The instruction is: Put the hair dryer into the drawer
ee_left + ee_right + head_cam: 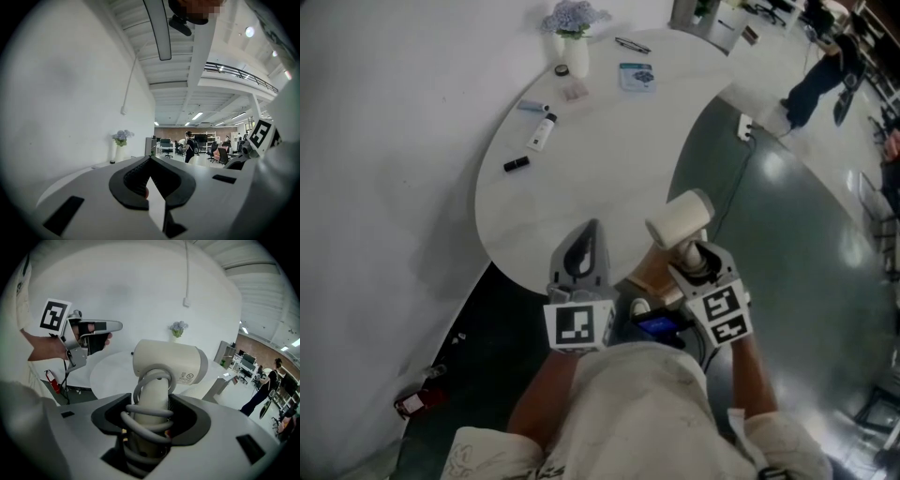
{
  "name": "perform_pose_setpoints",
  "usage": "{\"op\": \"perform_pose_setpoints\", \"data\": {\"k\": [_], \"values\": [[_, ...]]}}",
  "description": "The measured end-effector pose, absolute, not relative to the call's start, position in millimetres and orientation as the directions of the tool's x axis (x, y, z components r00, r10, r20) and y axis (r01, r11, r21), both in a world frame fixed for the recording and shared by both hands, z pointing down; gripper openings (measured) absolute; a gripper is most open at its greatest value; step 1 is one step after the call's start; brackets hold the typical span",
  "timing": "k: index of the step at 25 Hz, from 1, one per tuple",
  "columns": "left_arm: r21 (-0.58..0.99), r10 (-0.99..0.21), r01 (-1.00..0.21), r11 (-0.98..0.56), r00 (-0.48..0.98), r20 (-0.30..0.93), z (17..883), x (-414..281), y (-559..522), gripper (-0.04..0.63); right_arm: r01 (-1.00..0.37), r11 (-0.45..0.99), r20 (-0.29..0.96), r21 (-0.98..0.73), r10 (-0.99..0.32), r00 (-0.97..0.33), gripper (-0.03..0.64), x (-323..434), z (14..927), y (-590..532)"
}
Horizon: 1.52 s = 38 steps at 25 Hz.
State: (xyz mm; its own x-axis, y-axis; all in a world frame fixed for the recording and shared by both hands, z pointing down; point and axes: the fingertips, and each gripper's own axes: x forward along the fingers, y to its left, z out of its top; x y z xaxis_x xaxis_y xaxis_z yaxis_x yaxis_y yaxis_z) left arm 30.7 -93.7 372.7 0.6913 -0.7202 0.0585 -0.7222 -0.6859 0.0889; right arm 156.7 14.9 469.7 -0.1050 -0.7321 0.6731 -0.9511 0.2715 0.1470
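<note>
A cream hair dryer [680,220] with its grey cord wound round the handle sticks up out of my right gripper [692,253], just off the near edge of the white oval table [600,159]. In the right gripper view the jaws are shut on the dryer's handle [152,427], and the barrel [168,364] lies crosswise above them. My left gripper [586,246] hovers over the table's near edge, left of the dryer. Its jaws [151,161] meet at the tip with nothing between them. A brownish opening [652,274] shows below the dryer; I cannot tell whether it is the drawer.
At the table's far end are a vase of flowers [574,28], a small bottle [543,131], a black stick [517,164], a blue card [637,75] and a pen [632,44]. A red extinguisher [417,401] lies on the dark floor at left. A person [816,75] walks at the far right.
</note>
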Motion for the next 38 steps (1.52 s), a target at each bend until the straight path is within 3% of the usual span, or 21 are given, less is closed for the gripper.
{"op": "perform_pose_setpoints", "data": {"k": [21,38], "values": [[0.089,-0.637,-0.643,-0.761,0.766,0.090,384.6,80.8,-70.1,0.002,-0.929,0.364,0.950,0.066,-0.308,-0.053,0.256,200.0,598.0,82.3],[0.094,-0.656,-0.664,-0.741,0.747,0.108,390.5,82.5,-62.9,0.002,-0.890,0.455,0.993,0.025,-0.117,-0.033,0.256,203.5,645.1,89.1]]}}
